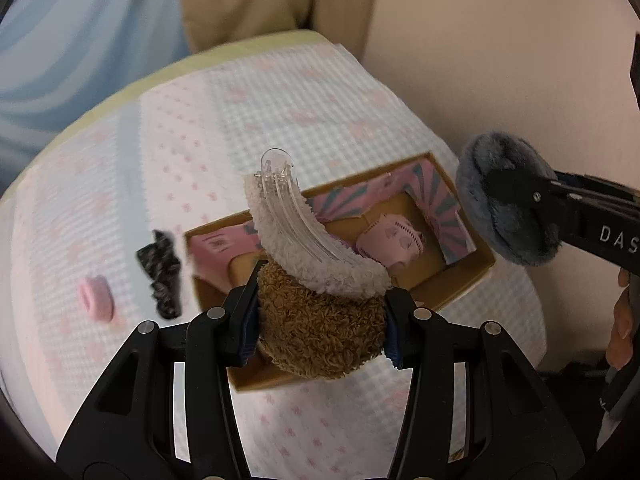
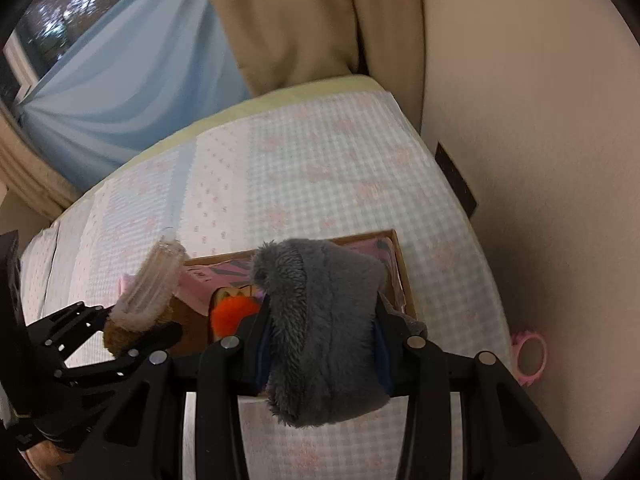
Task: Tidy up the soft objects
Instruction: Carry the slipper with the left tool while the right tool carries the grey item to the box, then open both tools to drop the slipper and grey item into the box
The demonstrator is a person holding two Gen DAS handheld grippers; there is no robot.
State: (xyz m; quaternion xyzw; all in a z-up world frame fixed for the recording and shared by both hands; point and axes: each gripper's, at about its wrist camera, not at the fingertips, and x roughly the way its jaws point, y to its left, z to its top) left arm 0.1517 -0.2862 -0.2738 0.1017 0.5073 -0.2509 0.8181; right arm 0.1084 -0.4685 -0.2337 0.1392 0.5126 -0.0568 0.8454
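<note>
My left gripper (image 1: 320, 312) is shut on a fuzzy hair claw clip (image 1: 316, 320), brown and white plush with a clear plastic claw, held over the near end of an open cardboard box (image 1: 468, 276). It also shows in the right wrist view (image 2: 140, 304). My right gripper (image 2: 320, 320) is shut on a grey-blue furry item (image 2: 324, 320), held above the box's (image 2: 404, 276) right side. The furry item shows at the right of the left wrist view (image 1: 504, 200). Inside the box lie a pink patterned soft piece (image 1: 394, 238) and an orange fluffy thing (image 2: 234, 310).
The box sits on a bed with a pink-and-blue checked cover (image 1: 280, 112). A black scrunchie (image 1: 162, 272) and a pink round item (image 1: 98, 298) lie on the cover left of the box. A pink ring-shaped object (image 2: 530, 356) sits by the wall. Curtains (image 2: 280, 20) hang behind.
</note>
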